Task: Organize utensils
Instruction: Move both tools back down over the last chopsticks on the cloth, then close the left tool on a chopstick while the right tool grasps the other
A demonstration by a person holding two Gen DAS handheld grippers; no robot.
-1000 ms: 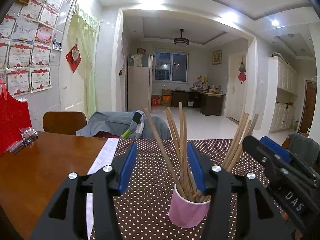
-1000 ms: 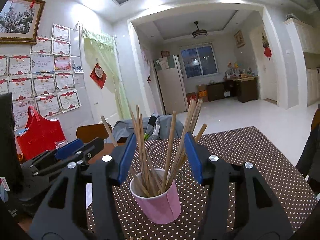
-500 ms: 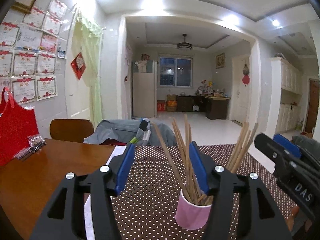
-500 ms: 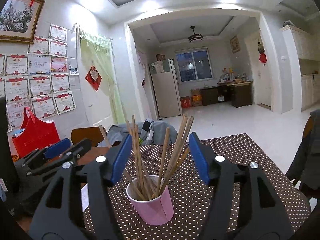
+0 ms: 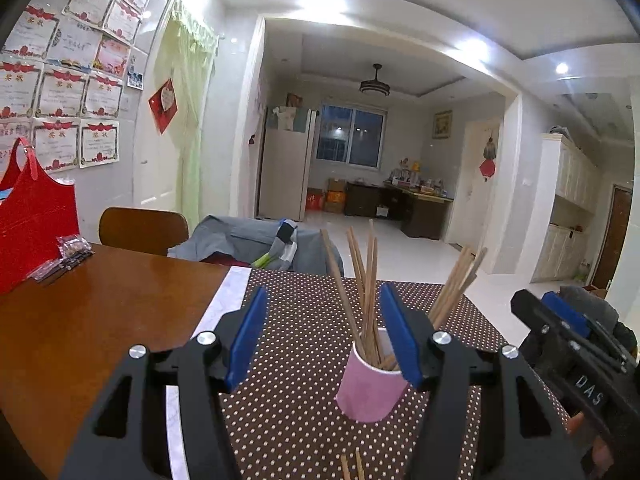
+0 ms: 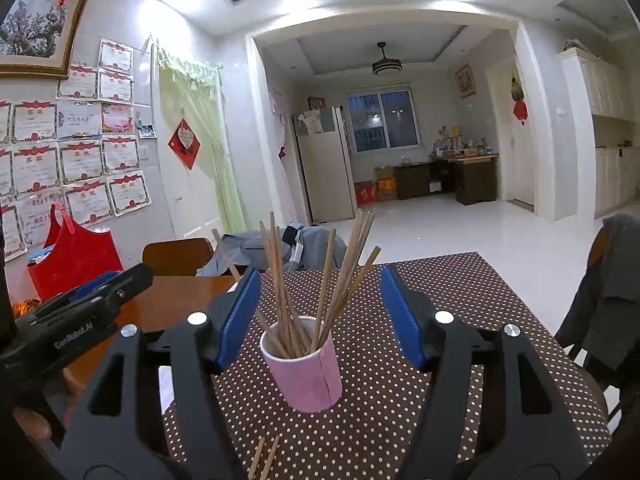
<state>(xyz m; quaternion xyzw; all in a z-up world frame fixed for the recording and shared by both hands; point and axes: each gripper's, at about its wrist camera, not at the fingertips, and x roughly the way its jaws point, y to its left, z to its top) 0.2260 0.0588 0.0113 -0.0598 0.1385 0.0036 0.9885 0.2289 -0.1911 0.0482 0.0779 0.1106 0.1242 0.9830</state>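
A pink cup [image 5: 370, 384] [image 6: 308, 368] stands upright on the brown dotted cloth [image 5: 304, 360] [image 6: 460, 320], holding several wooden chopsticks [image 5: 368, 280] [image 6: 320, 272] that fan out. My left gripper [image 5: 323, 292] is open and empty; the cup sits beyond its right finger. My right gripper [image 6: 320, 276] is open too, the cup standing ahead between its fingers and apart from the pads. Each gripper shows in the other's view: the right gripper [image 5: 536, 300] at the right, the left gripper [image 6: 120, 280] at the left. Two loose chopsticks [image 6: 264, 456] [image 5: 352, 468] lie on the cloth near me.
The wooden table [image 5: 80, 320] extends left with a red bag [image 5: 32, 216] and a small plastic packet [image 5: 68, 256]. A chair [image 5: 144, 228] and a grey jacket [image 5: 248, 240] are at the far edge. Another chair with dark clothing [image 6: 612, 280] stands at the right.
Both grippers have drawn back and a little up from the cup, which now looks smaller. The right jaws have widened; the left jaws are slightly wider.
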